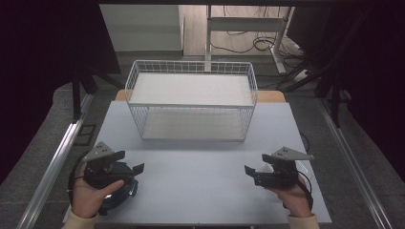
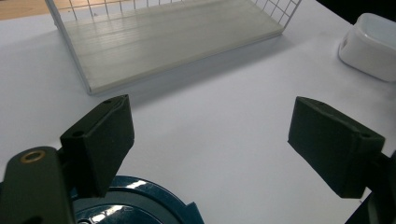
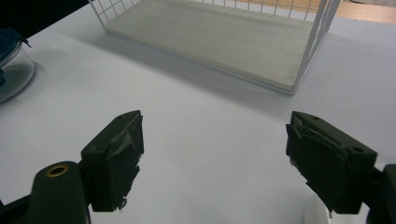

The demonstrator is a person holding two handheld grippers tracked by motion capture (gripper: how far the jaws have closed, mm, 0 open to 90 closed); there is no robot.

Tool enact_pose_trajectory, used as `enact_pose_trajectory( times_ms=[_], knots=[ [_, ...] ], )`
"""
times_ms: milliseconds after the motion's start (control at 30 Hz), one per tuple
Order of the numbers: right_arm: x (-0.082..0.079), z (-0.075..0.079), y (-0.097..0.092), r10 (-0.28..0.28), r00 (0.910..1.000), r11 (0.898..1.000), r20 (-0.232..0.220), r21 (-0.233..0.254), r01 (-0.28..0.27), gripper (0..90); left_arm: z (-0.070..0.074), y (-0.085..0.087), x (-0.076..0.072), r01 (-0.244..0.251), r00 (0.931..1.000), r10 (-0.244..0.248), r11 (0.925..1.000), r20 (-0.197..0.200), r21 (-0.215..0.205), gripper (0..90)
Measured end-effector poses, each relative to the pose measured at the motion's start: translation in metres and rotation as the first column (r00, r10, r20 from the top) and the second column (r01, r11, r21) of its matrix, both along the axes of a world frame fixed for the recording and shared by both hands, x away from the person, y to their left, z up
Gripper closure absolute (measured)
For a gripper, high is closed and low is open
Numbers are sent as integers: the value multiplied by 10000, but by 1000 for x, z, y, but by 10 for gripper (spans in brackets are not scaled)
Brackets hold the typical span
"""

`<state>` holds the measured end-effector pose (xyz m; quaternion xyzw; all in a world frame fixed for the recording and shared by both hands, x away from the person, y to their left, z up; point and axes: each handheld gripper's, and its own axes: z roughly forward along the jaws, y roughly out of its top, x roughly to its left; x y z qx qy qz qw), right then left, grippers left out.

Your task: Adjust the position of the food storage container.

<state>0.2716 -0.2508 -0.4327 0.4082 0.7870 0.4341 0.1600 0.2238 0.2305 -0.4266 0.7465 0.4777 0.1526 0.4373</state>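
Both my left gripper (image 1: 136,170) and right gripper (image 1: 249,172) are spread wide, holding nothing; the blue-lidded container (image 2: 135,207) sits under my left one. No readable labels.

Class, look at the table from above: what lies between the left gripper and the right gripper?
Nothing: in the high view, only bare table runs from the left gripper to the right gripper. The wire rack stands farther back.
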Motion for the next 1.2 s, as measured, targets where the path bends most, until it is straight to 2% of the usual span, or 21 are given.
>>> enact_pose_trajectory(
  times_ms=[400, 733, 1000, 1067, 1100, 1200],
  knots=[
    [-3, -4, -3, -73, 9999, 9994, -112, -334, 69, 194, 3, -2, 2, 37, 10000, -37, 10000, 77, -67, 152],
    [-5, 2, -1, -67, 9999, 9994, 89, -339, 70, 195, 5, 3, -5, 74, 9997, -70, 9998, 223, -200, 184],
    [-4, 2, -2, -147, 9999, 9995, -49, -287, 145, 205, 4, 4, -3, 66, 9998, -62, 9998, 177, -186, 209],
    [-4, 1, -2, -168, 9998, 9994, -102, -303, 165, 206, 6, 4, -2, 129, 9998, -126, 9997, 129, -217, 209],
    [-3, 2, -2, -182, 9998, 9994, -82, -288, 179, 206, 8, 5, -1, 208, 9997, -204, 9990, 109, -384, 209],
    [-3, 3, -3, -224, 9997, 9994, -50, -248, 222, 207, 12, 6, -1, 157, 9998, -154, 9995, 110, -270, 208]
  ],
)
